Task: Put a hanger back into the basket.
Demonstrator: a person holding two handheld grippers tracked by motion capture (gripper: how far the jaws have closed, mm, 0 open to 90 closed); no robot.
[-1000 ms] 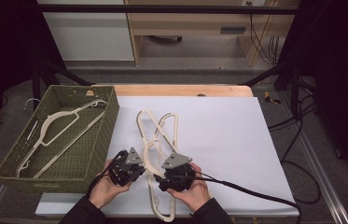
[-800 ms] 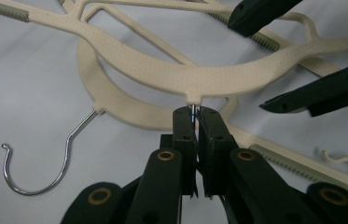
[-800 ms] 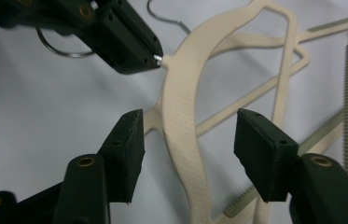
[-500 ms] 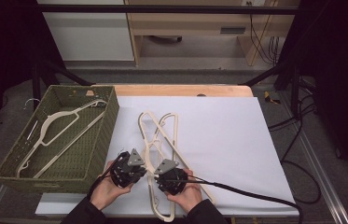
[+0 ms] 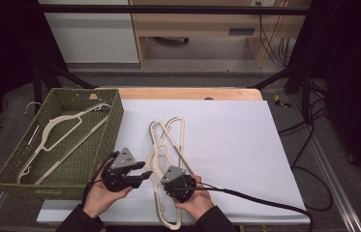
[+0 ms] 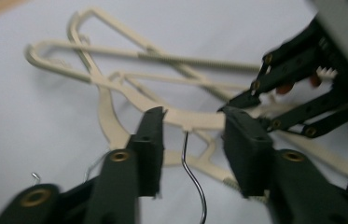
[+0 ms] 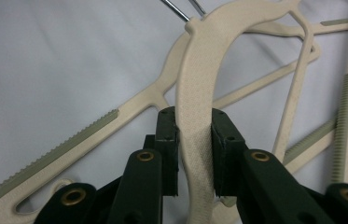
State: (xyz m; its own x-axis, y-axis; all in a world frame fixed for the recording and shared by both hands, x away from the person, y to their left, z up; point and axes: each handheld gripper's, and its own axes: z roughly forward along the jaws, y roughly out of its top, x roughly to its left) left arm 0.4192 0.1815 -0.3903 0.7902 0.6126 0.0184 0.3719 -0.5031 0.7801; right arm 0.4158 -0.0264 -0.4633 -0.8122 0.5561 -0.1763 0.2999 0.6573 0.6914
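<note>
Biggest first: white table (image 5: 226, 130) w/ a green wicker basket (image 5: 112, 118) at its left edge, one cream hanger (image 5: 54, 133) already lying in it. A loose pile of hangers (image 5: 168, 140) lies mid-table, just right of the basket.

What's changed: a sec ago the left gripper (image 5: 142, 176) was pinched tight at the top hanger (image 7: 195, 107); its jaws have just been opening and it's lifted off a bit. They now stand apart w/ the wire hook (image 6: 192, 179) hanging free between them, touching neither pad. Meanwhile the right gripper (image 7: 195, 154) has just been closing, and its pads now clamp the hanger's curved shoulder just below the neck.

Looks like a handover, left to right. Prob. next is carrying that hanger to the basket.

Hanger's shoulder sits squarely between the right jaws and arches up away from them; the hook end points toward the left gripper, near but not touching.
</note>
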